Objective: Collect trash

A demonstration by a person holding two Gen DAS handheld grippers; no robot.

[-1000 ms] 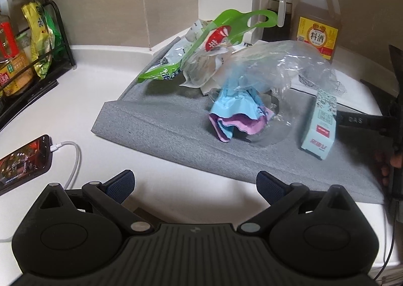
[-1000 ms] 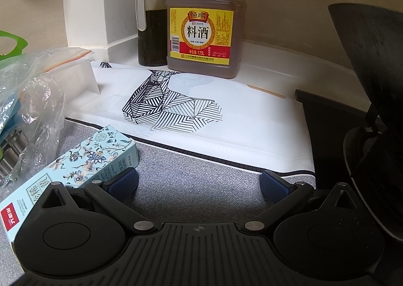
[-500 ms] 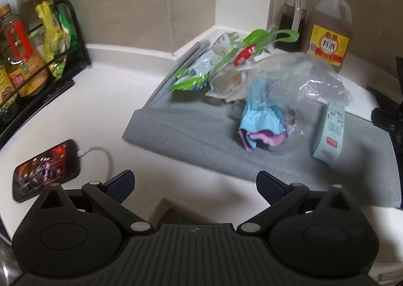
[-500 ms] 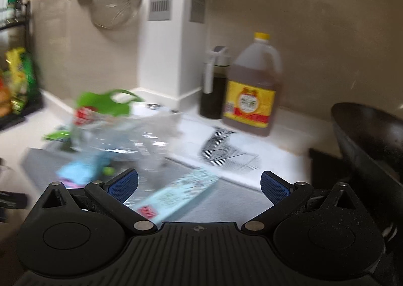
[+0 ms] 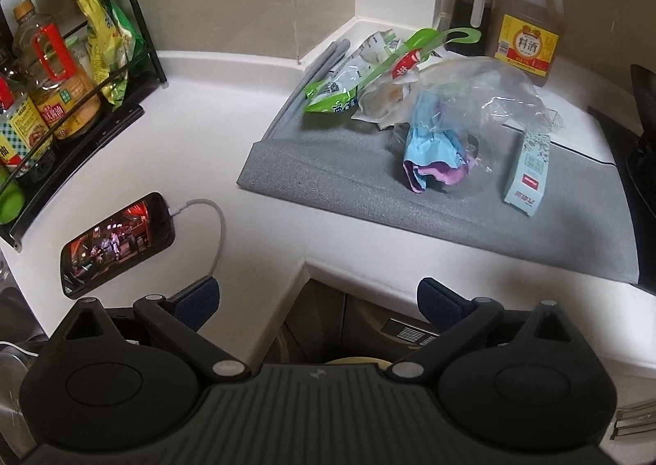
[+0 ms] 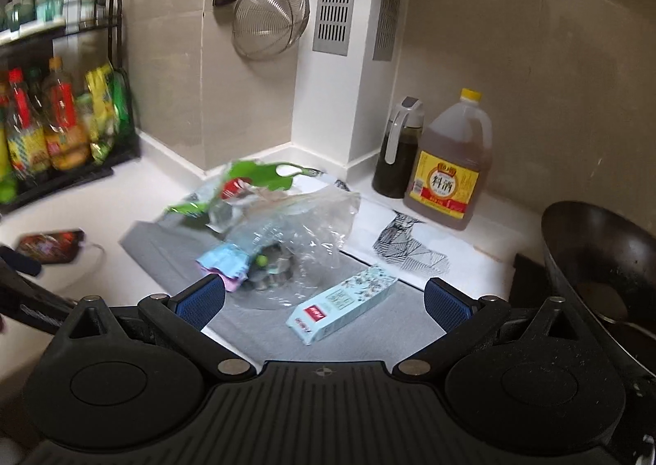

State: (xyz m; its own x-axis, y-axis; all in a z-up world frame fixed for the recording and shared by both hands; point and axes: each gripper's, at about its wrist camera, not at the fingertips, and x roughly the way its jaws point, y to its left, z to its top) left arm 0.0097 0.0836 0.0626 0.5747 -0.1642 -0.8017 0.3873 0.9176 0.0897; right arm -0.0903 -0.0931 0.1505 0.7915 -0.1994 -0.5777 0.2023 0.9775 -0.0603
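Left wrist view: the left gripper (image 5: 317, 297) is hanging with jaws apart and empty over the counter edge, while the trash is sitting on the grey fabric mat (image 5: 352, 182) around 1 o'clock — a crinkled clear plastic bag (image 5: 484, 96) over crumpled blue-and-purple paper (image 5: 430, 153), a green-and-white snack wrapper (image 5: 340, 90) behind, and a slim pale-blue floral carton (image 5: 529, 172) lying apart to the right; all probably feeling light, the film slippery and collapsing, so pinching a bunched fold looks best. Right wrist view: the right gripper (image 6: 324, 301) is also hovering wide apart and empty, with the carton (image 6: 342, 303) lying just ahead at 12 o'clock, likely stiff but crushable, so closing across its narrow sides mid-length seems safest.
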